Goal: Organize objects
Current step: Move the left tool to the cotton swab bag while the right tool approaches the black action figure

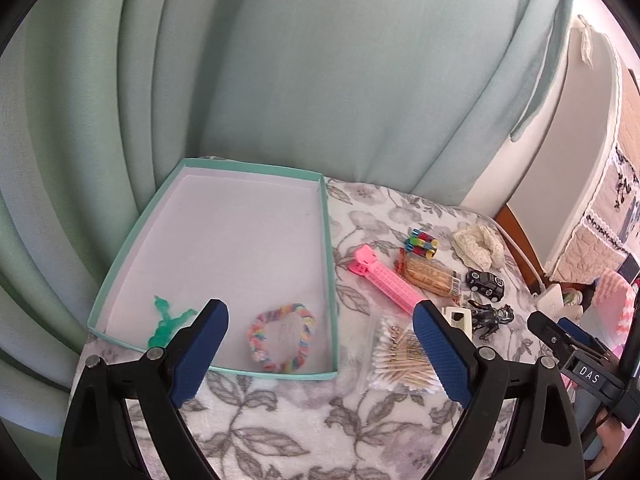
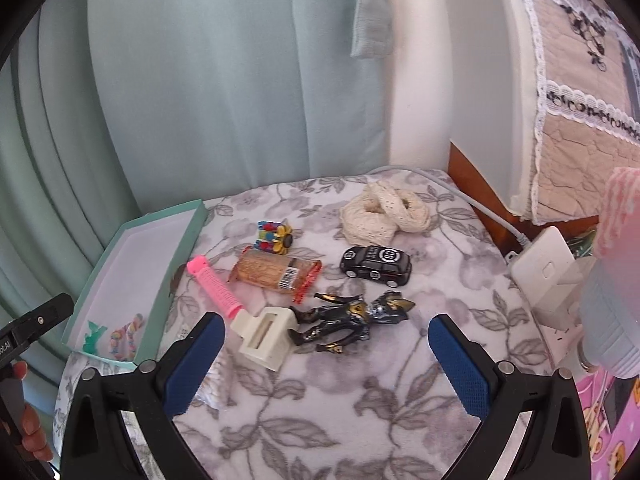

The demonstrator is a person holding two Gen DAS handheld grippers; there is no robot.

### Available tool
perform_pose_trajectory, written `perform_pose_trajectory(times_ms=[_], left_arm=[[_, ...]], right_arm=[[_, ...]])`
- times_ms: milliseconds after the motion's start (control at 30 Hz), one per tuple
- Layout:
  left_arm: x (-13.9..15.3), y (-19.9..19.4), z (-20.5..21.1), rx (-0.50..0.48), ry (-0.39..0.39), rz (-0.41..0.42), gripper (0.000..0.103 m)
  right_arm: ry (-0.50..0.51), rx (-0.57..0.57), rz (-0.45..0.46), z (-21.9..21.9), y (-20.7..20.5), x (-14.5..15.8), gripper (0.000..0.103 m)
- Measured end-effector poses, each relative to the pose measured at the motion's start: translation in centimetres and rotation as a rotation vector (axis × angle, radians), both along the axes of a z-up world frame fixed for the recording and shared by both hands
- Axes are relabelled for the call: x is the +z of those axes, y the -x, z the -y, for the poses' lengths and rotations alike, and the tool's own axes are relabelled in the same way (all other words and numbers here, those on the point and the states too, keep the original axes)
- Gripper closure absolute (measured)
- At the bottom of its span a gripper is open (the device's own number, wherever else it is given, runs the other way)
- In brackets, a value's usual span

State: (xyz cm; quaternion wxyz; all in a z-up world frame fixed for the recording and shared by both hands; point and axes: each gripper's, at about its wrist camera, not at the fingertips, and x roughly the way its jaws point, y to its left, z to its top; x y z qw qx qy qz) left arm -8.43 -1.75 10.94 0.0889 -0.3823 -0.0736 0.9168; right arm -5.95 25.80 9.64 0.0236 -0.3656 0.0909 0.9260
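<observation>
A shallow mint-green tray [image 1: 326,248] with a white floor is set on the floral-covered bench. Inside, a green figure [image 1: 166,320] and a rainbow braided bracelet [image 1: 282,338] lie flat near its front wall. Beside it are laid a pink comb [image 1: 384,280], a cotton-swab bag [image 1: 396,360], a wrapped snack [image 2: 276,272], a black toy car [image 2: 376,266], a dark figurine [image 2: 352,316] and a cream squeezer [image 2: 266,338].

glossy plastic figurine [image 2: 352,316] on fuzzy floral cloth [image 2: 320,420].

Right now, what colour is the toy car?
Black with white markings, including round number badges on roof and hood: toy car. The right wrist view shows it best.
</observation>
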Motion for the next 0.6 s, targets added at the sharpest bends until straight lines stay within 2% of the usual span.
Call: perform_pose_trajectory(times_ms=[333,600], left_arm=[[-3.0,0.4,-5.8,-0.128,0.012,0.108,0.009],[-5.1,1.1,-8.9,-0.207,0.046,0.163,0.009]], right_arm=[[0.029,0.01,0.038,-1.7,-0.3,-1.9,0.0],[0.05,-0.007,0.083,-2.6,0.8,-3.9,0.001]])
